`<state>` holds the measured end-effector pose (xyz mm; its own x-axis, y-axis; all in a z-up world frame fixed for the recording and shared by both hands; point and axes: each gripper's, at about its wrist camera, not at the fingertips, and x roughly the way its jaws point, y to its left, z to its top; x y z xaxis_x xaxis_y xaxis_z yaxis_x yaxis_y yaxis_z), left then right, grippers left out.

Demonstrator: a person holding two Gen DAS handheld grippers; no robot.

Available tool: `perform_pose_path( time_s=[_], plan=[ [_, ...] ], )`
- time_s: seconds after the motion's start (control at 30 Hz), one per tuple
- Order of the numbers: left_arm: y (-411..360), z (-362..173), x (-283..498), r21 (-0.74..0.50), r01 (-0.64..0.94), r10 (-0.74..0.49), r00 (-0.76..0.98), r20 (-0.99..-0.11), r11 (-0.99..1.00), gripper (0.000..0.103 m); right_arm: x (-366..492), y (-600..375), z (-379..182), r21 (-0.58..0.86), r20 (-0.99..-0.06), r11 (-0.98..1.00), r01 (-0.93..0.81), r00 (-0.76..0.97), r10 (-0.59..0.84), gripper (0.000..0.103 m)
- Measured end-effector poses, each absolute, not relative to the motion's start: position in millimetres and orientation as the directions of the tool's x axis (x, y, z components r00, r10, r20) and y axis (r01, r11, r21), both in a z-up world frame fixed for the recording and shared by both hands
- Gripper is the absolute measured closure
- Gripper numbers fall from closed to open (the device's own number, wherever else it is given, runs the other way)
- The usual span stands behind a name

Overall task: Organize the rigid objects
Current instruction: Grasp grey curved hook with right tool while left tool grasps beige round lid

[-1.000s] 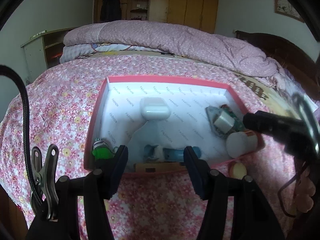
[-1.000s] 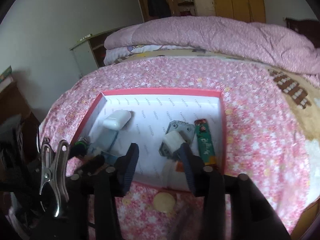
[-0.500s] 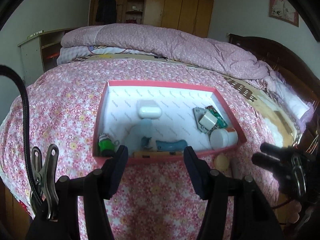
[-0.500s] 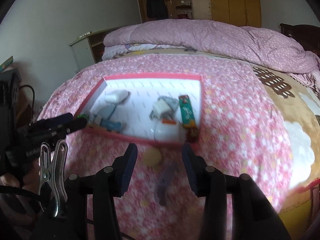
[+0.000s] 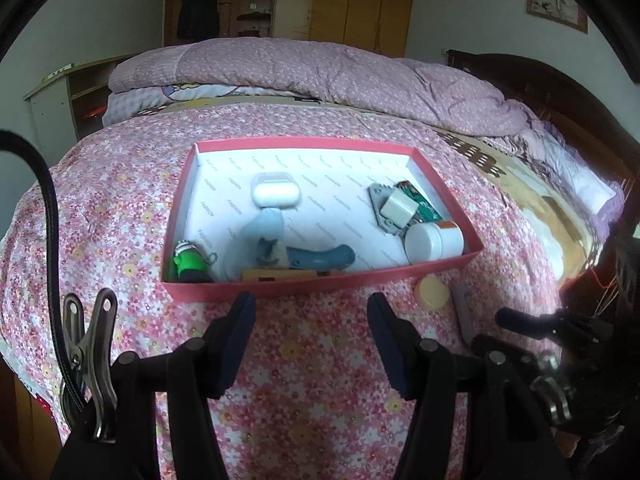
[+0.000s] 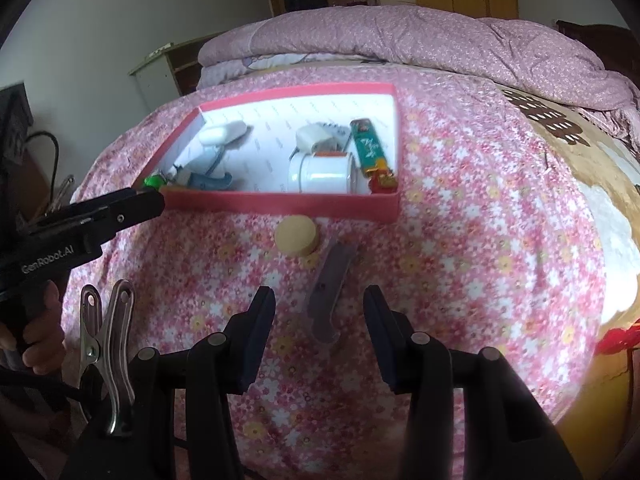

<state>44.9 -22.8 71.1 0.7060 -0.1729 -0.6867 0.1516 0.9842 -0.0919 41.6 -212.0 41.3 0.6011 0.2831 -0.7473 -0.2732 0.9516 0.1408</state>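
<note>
A red box [image 5: 320,284] with a white lining sits on the pink floral bedspread. It holds a white earbud case [image 5: 276,194], a white charger block [image 5: 400,206], a white jar [image 6: 320,176], a green lighter [image 6: 368,146], a blue-grey handled tool [image 5: 320,258] and a green figure [image 5: 188,266]. In front of the box lie a yellow round lid [image 6: 296,236] and a grey-purple flat handle [image 6: 330,292]. My right gripper [image 6: 318,320] is open, and the handle lies in line with the gap between its fingers, untouched. My left gripper [image 5: 312,320] is open and empty, just short of the box's near wall.
A rolled pink quilt [image 5: 320,72] lies across the far end of the bed. A dark wooden headboard [image 5: 560,92] stands at the right and a low cabinet [image 5: 60,100] at the left. A hand [image 6: 40,344] holds the left gripper at the bed's near left edge.
The right gripper drew back from the box's right corner, leaving the white jar inside, and sank toward the handle in front of the box. The left gripper backed off slightly.
</note>
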Motion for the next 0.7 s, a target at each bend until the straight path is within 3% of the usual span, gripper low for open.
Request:
perform_pose_path(
  time_s=[0.1,0.37,0.7],
  plan=[
    [-27.0,67.5,45.0,-0.086,0.16,-0.174,0.699,-0.694,0.983,0.042,39.3,-207.1,35.0,0.119,-0.748,0.954,-0.274,0.608,0.268,0.058],
    [-34.8,57.7,46.6,-0.074,0.174,-0.174,0.681,-0.711,0.982,0.042,37.1,-205.2,20.0,0.158,-0.738,0.942,-0.295,0.599,0.311,0.083],
    [-51.3,49.5,50.0,-0.081,0.211,-0.201,0.645,-0.737,0.974,0.042,36.7,-231.0,27.3,0.273,-0.696,0.93,-0.246,0.617,0.367,0.084]
  ],
)
